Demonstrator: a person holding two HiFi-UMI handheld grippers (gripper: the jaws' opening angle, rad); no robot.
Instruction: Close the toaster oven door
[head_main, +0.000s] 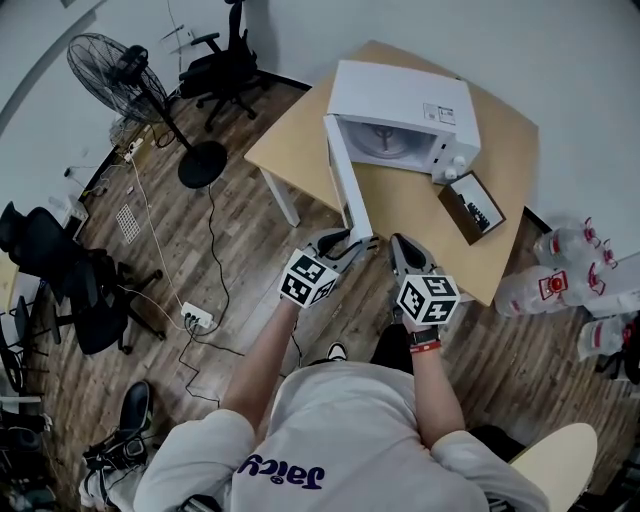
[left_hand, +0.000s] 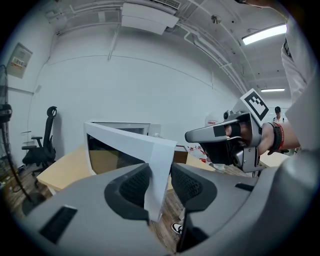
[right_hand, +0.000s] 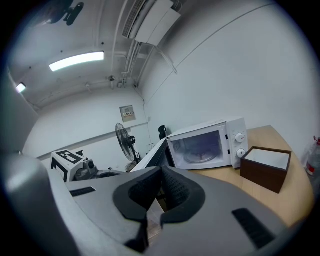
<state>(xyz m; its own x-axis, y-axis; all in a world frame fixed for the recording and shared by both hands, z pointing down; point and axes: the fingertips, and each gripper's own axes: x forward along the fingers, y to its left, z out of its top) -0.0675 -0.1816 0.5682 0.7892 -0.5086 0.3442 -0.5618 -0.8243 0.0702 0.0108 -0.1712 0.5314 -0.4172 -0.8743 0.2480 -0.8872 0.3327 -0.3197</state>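
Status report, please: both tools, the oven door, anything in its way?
Left tool shut on door, at its free edge. Right tool shut, empty. Door wide open. Brown box by oven front, seems clear of swing.

blocked: door (head_main: 345, 180) swung out left | brown box (head_main: 472, 207) right | free: bare tabletop (head_main: 400, 205) between them

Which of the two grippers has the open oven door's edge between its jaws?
The left gripper: the free edge of the white oven door sits clamped between its pads. The right gripper is beside the door, jaws together on nothing.
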